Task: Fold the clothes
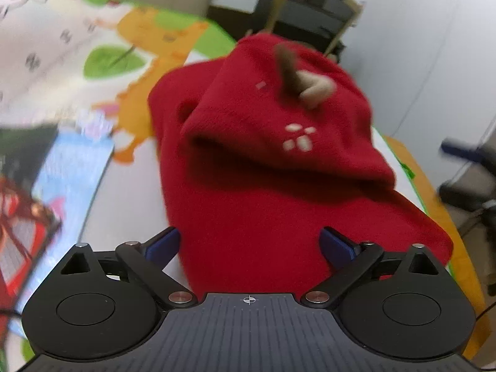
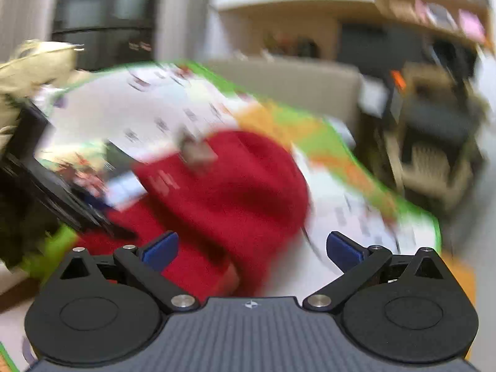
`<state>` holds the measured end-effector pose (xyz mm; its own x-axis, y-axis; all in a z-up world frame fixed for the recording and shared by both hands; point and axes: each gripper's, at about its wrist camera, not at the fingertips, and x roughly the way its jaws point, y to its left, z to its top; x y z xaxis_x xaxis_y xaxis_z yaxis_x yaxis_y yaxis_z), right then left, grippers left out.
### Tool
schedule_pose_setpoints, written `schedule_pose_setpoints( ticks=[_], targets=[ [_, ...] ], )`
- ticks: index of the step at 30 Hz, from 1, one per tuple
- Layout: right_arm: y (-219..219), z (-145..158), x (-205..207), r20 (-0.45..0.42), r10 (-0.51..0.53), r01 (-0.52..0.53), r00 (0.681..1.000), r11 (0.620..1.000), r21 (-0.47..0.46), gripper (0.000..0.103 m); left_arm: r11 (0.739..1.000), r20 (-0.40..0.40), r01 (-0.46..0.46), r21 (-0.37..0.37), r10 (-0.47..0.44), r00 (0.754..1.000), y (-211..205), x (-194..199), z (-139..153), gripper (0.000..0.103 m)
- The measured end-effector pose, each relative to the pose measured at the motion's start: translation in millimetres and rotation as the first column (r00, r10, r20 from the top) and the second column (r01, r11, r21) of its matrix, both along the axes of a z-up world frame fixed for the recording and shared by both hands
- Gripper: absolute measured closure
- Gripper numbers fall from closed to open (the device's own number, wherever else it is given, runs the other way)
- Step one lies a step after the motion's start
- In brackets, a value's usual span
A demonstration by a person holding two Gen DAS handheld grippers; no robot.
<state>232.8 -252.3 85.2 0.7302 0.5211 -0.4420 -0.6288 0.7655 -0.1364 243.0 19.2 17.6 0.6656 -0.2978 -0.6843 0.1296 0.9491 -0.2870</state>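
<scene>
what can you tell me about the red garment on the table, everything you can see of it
The red garment looks like soft fleece, small and hooded. The hood is flopped forward over the body, and it carries a stuffed tan and brown antler, with small white marks below it. It lies bunched, not flat, on a colourful cartoon-print mat. The left gripper and right gripper both sit at its near edge with jaws open. Whether either touches it cannot be told.

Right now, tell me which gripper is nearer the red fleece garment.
Left, by a little. The left gripper is open with the red fleece garment running between its fingers. The right gripper is also open, at the garment's edge, partly over the printed mat.
</scene>
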Motion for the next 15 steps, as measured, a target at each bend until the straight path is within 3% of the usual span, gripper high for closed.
schedule_pose_setpoints(
  ticks=[3,5,11,13,15],
  targets=[
    [45,-4,7,0.100,0.116,-0.100,0.988,0.983,-0.156,0.013,1.000,-0.019,-0.021,-0.023,0.020,1.000,5,1,-2,0.001],
    [72,-11,20,0.115,0.169,-0.139,0.979,0.964,-0.227,0.016,1.000,-0.017,-0.026,-0.007,0.026,1.000,4,-3,-1,0.001],
    [120,-14,66,0.028,0.197,-0.190,0.980,0.966,-0.178,0.014,0.999,-0.022,-0.040,0.007,0.040,0.999,4,-12,-4,0.001],
    [131,-16,74,0.006,0.199,-0.195,0.980,0.967,-0.167,0.001,0.999,-0.020,-0.045,0.017,0.045,0.999,2,-13,-4,0.000],
    [140,-27,71,0.010,0.206,-0.198,0.979,0.950,-0.240,0.001,0.998,-0.019,-0.048,0.027,0.048,0.999,0,-14,-5,0.000]
  ],
)
